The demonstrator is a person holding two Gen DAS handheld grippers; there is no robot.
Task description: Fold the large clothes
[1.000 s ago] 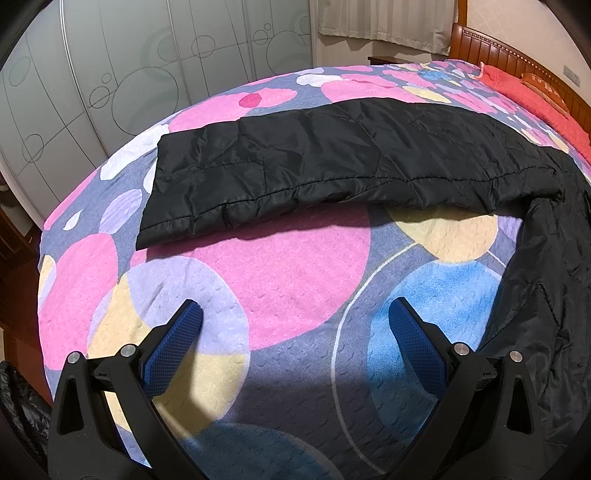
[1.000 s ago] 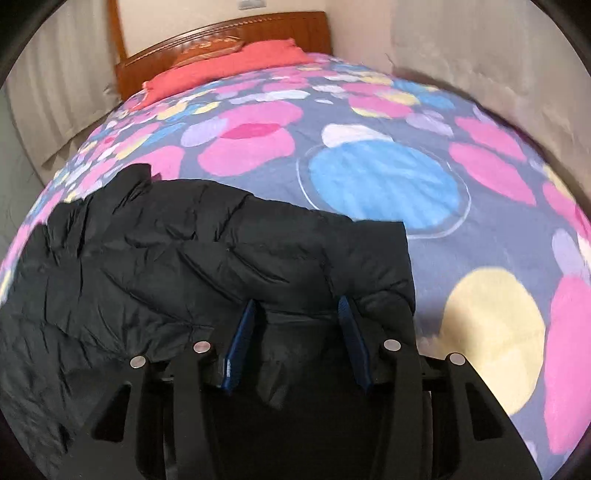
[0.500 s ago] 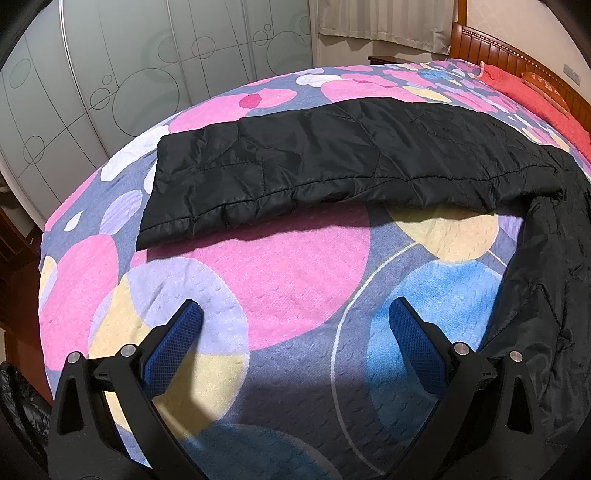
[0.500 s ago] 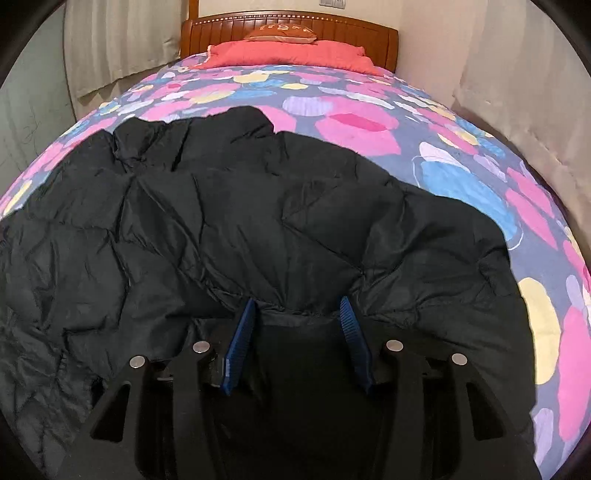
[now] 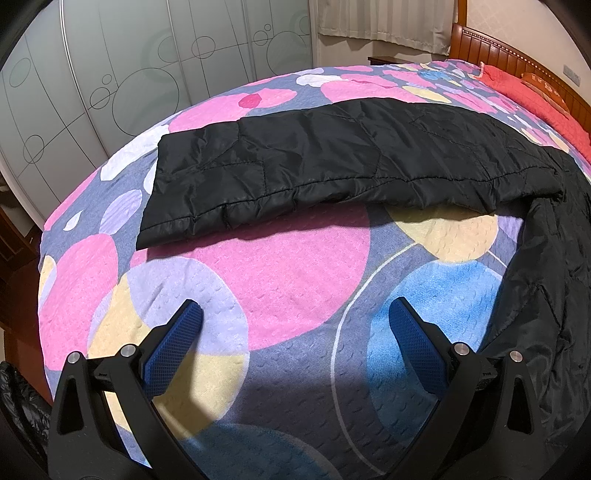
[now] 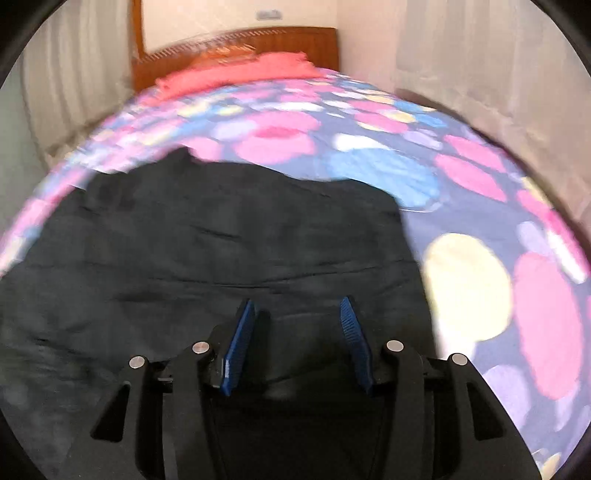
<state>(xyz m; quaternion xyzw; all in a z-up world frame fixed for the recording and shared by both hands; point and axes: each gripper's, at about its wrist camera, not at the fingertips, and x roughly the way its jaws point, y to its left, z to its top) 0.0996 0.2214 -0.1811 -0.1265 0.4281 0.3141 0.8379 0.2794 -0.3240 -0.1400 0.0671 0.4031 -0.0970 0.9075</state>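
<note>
A black quilted jacket lies on the patterned bedspread (image 5: 288, 266). In the left wrist view its long sleeve (image 5: 332, 162) stretches flat across the bed, and the body (image 5: 546, 288) hangs along the right edge. My left gripper (image 5: 295, 321) hovers open over bare bedspread, well short of the sleeve, with nothing between its fingers. The right wrist view is blurred. There the jacket (image 6: 221, 240) fills the lower left, and my right gripper (image 6: 297, 314) is shut on a thick bunch of its padded fabric.
A wooden headboard (image 6: 236, 48) and a red pillow cover (image 6: 240, 74) stand at the bed's far end. Frosted sliding wardrobe doors (image 5: 110, 74) and a curtain (image 5: 380, 18) lie beyond the bed. The mattress drops off at the left edge (image 5: 42, 258).
The right gripper swung sideways with the jacket fabric in it, so its view now blurs and shows more bedspread at right. The left gripper and the sleeve stayed put.
</note>
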